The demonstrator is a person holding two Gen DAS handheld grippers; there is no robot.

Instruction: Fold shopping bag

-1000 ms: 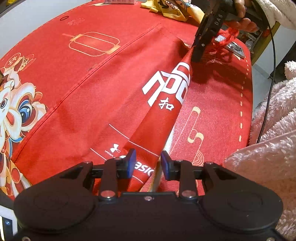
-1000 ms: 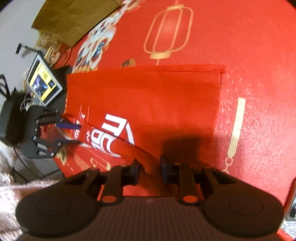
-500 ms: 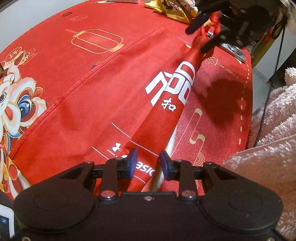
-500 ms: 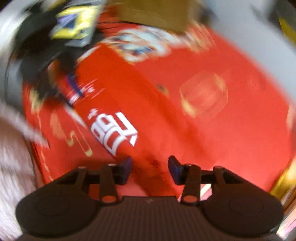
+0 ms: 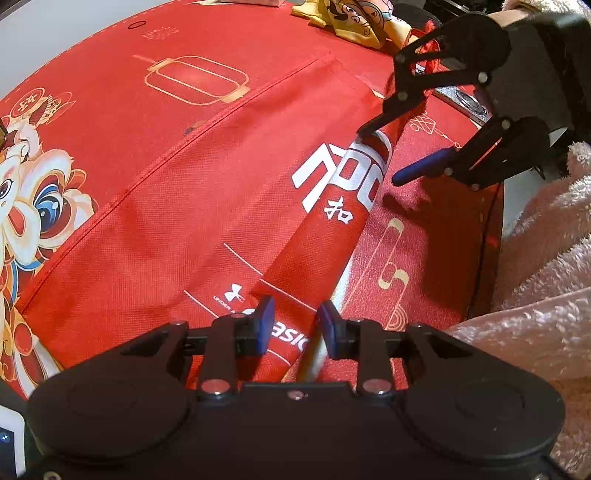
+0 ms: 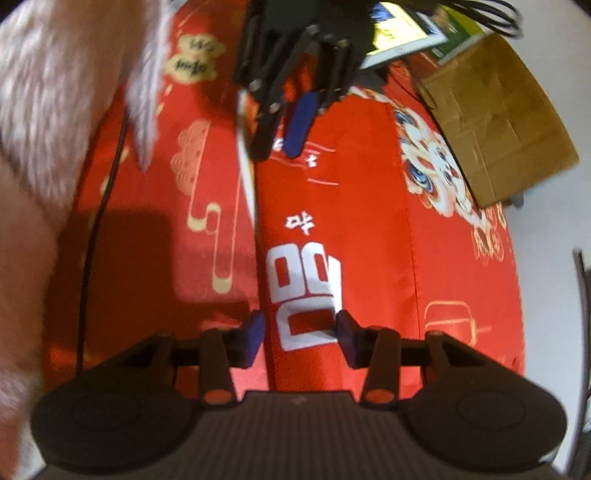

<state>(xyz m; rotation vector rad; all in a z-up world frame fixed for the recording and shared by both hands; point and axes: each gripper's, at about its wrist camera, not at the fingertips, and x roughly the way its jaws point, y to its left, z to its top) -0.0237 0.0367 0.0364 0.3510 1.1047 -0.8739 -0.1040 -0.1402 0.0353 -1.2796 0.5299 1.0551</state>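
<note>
1. The red non-woven fabric shopping bag with white lettering (image 5: 207, 206) lies flat on the table. Its near long edge is turned up and over as a raised flap (image 5: 325, 236) that runs between the two grippers.
2. The left gripper (image 5: 293, 325) is at one end of that flap. Its blue-tipped fingers (image 5: 263, 325) bracket the printed edge with a visible gap, so the jaws are parted; cannot tell whether the pads touch the cloth.
3. The right gripper (image 6: 300, 332) straddles the white logo (image 6: 303, 291) at the other end. Its jaws are spread wide and pinch nothing. From the left wrist view one finger sits at the flap's top corner and the other stands clear.
4. Likely reason for the layout: one gripper at each end keeps the long fold line straight while the flap goes over. With the right jaws apart, that end looks free to drop.
5. The surface is a red tablecloth printed with gold lanterns and a lion-dance figure (image 5: 40, 88). Red on red makes the bag's edges hard to read.
6. Around it: a brown cardboard box (image 6: 498, 122) and a lit tablet screen (image 6: 402, 29) at the table edge, yellow printed cloth (image 5: 354, 18) at the far side, and the person's fluffy pink sleeve (image 5: 546, 258) close in. The right wrist view is motion-blurred.
</note>
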